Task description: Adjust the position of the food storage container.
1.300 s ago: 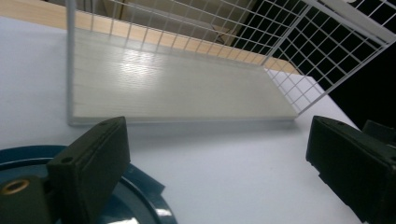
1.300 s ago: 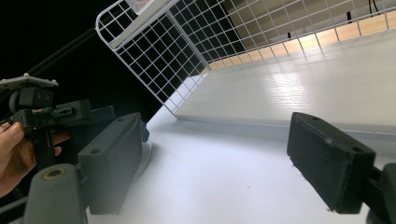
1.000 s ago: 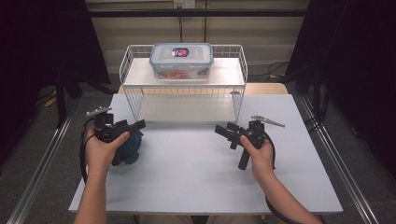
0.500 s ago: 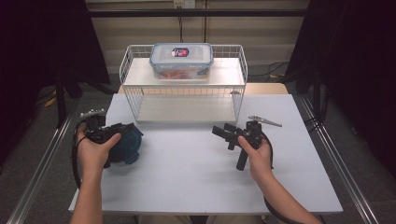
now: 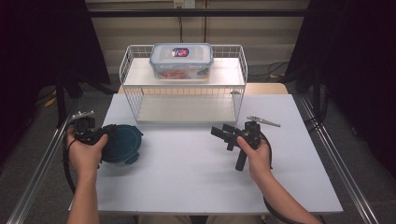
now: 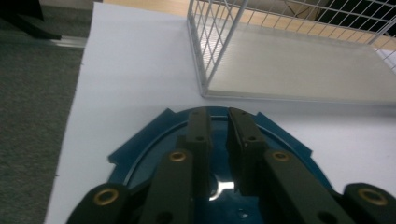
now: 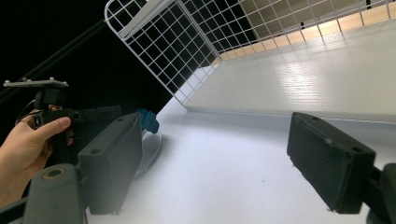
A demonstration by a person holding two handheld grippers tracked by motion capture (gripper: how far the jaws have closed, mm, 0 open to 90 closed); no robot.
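Now left gripper closing over blue lid; wire rack just beyond; right gripper spread.

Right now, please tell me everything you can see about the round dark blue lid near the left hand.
The dark blue lid is round, glossy and looks like plastic, with a raised rim and small locking flaps at its edge. It lies flat on the white table, near the left front corner of the wire rack. The left tongs reach over its top, jaws close together after closing; whether they pinch any part is unclear.
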